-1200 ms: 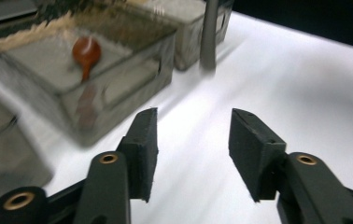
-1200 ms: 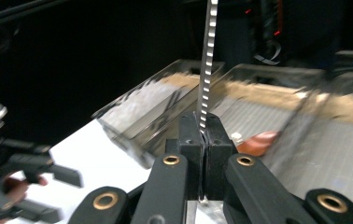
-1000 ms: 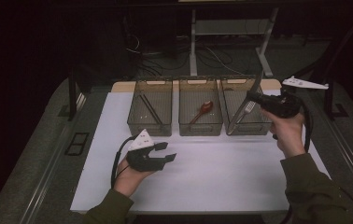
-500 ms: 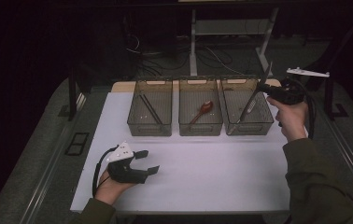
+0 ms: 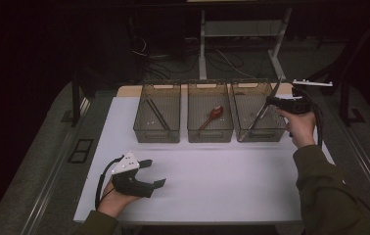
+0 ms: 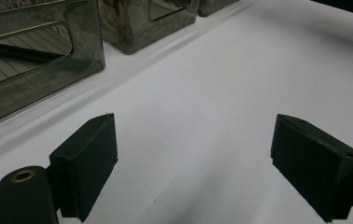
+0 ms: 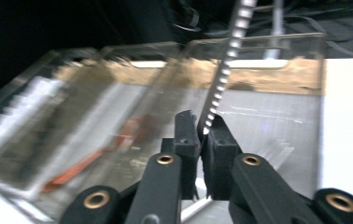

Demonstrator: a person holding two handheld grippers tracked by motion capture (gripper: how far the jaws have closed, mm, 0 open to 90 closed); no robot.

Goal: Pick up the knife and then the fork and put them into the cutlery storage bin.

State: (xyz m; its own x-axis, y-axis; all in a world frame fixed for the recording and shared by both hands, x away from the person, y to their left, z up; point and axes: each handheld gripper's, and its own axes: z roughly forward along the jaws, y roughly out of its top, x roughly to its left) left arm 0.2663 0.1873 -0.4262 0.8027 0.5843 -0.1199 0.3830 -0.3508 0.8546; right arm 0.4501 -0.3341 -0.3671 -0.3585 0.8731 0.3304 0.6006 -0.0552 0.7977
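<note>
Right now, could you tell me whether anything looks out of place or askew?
Only the utensil in the right gripper: it leans steeply in the right bin, top poking above the rim. The spoon lies flat in the middle bin.

A lab or test room, this one, dim all round with light falling on a staged setup. A white sheet covers the worktop [image 5: 212,181], and 3 clear smoked plastic bins [image 5: 210,119] stand side by side in a neat row along its far edge. Behind them, loose black cables [image 5: 173,58] sprawl across a grey floor, beside the pale metal legs of a stand [image 5: 201,44]. Bare, dark, functional: a recording bench, not a home.
</note>
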